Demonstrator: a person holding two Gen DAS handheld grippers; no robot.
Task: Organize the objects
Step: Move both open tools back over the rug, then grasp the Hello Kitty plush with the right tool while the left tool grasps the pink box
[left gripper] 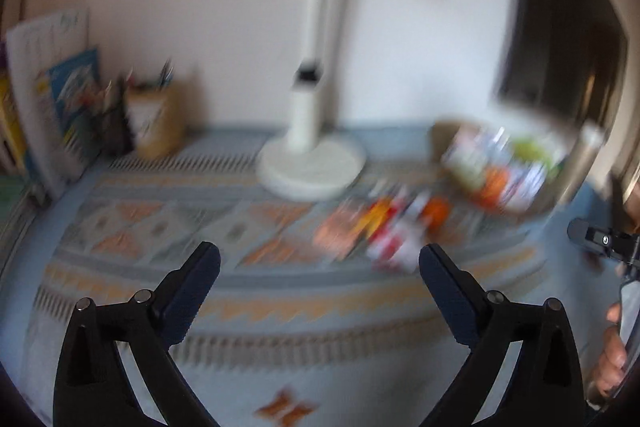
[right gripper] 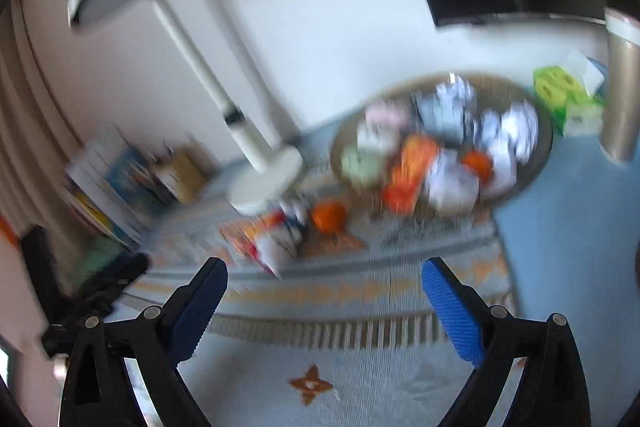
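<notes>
from my left wrist camera, my left gripper (left gripper: 320, 259) is spread wide with nothing between its fingers, hanging over the patterned cloth (left gripper: 160, 219). the view is blurred. a small heap of packets (left gripper: 380, 231) lies on the cloth ahead, just in front of the white lamp (left gripper: 310, 131), with an orange ball (left gripper: 436, 211) beside it. the basket (left gripper: 504, 163) of packets sits further right. a pen cup (left gripper: 154, 123) and books (left gripper: 52, 107) stand at the left.

from my right wrist camera, my right gripper (right gripper: 324, 273) is also released and empty. the loose packets (right gripper: 272, 235) and the orange ball (right gripper: 328, 215) lie ahead on the cloth, the full basket (right gripper: 440, 147) behind them to the right.
</notes>
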